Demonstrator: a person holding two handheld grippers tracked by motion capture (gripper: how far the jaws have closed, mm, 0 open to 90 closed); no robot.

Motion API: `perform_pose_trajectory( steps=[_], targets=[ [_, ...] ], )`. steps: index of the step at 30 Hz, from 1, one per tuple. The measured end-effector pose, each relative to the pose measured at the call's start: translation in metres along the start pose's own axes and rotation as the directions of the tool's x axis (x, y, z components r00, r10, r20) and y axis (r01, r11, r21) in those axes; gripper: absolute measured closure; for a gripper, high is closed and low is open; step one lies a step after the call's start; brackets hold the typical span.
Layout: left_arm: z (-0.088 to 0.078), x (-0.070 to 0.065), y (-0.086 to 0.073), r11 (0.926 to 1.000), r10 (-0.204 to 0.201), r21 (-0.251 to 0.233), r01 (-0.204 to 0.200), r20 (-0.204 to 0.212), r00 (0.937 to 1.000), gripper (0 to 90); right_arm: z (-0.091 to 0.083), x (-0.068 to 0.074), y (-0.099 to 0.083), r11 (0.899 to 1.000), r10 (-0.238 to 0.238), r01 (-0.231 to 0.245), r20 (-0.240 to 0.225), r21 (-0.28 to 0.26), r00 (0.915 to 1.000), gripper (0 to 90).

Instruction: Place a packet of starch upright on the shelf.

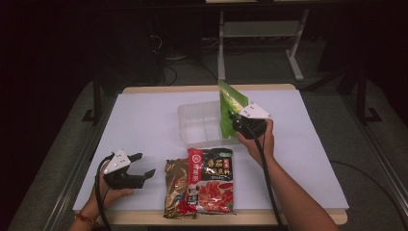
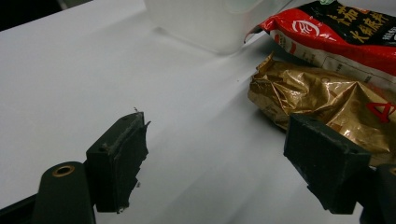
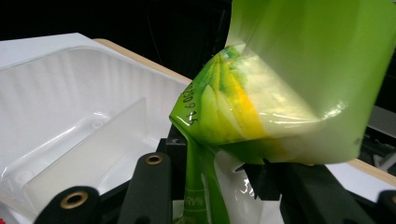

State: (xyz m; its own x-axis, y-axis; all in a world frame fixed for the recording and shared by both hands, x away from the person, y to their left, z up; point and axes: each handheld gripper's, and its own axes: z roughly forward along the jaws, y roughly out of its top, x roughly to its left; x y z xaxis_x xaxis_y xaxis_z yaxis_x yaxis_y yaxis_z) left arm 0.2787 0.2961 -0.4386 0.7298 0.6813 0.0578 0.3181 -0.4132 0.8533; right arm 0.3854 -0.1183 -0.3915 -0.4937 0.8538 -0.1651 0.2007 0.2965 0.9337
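A green and yellow packet (image 1: 230, 108) (image 3: 280, 84) stands on end in the right part of a clear plastic tray (image 1: 192, 108) (image 3: 70, 70). My right gripper (image 1: 234, 118) (image 3: 215, 163) is at its lower edge. The jaws stand slightly apart around the pinched green film, with a small gap on the right side. My left gripper (image 1: 143, 164) (image 2: 217, 126) rests open near the table's front left, nothing between its jaws. Just right of it lie a gold packet (image 1: 175, 185) (image 2: 317, 93) and a red and black packet (image 1: 211, 183) (image 2: 345, 32) that overlaps it.
The tray (image 2: 210, 28) has a low divider (image 3: 93, 140) across its middle. A white sheet (image 1: 144, 125) covers the table, with bare room at the left and far right. Dark floor and white table legs (image 1: 293, 53) lie beyond the far edge.
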Motion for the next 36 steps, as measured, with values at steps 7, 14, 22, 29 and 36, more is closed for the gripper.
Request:
perform_pose_trajectory(
  steps=[7,14,22,29,36],
  targets=[
    [0.000,-0.001,0.000,0.9999,0.009,0.006,-0.009,-0.001,1.0000,21.0,-0.003,-0.001,0.002,1.000,0.010,-0.010,-0.005,0.010,0.9999,59.6],
    [0.001,-0.002,0.001,0.9999,0.009,0.011,-0.009,0.003,1.0000,21.0,-0.009,-0.007,0.004,0.999,0.035,-0.035,-0.017,0.001,0.9992,59.3],
    [0.003,-0.006,0.003,0.9996,0.018,0.020,-0.019,0.010,0.9998,21.0,-0.020,-0.010,0.003,0.999,0.035,-0.035,-0.049,-0.001,0.9982,59.1],
    [0.004,-0.008,0.006,0.9999,0.008,0.013,-0.008,0.020,0.9998,21.0,-0.028,-0.010,-0.002,1.000,0.021,-0.021,-0.082,0.011,0.9964,58.6],
    [0.005,-0.009,0.008,0.9999,0.008,0.013,-0.008,0.029,0.9996,21.1,-0.033,-0.011,-0.008,1.000,0.015,-0.012,-0.108,0.026,0.9941,56.9]
  ],
)
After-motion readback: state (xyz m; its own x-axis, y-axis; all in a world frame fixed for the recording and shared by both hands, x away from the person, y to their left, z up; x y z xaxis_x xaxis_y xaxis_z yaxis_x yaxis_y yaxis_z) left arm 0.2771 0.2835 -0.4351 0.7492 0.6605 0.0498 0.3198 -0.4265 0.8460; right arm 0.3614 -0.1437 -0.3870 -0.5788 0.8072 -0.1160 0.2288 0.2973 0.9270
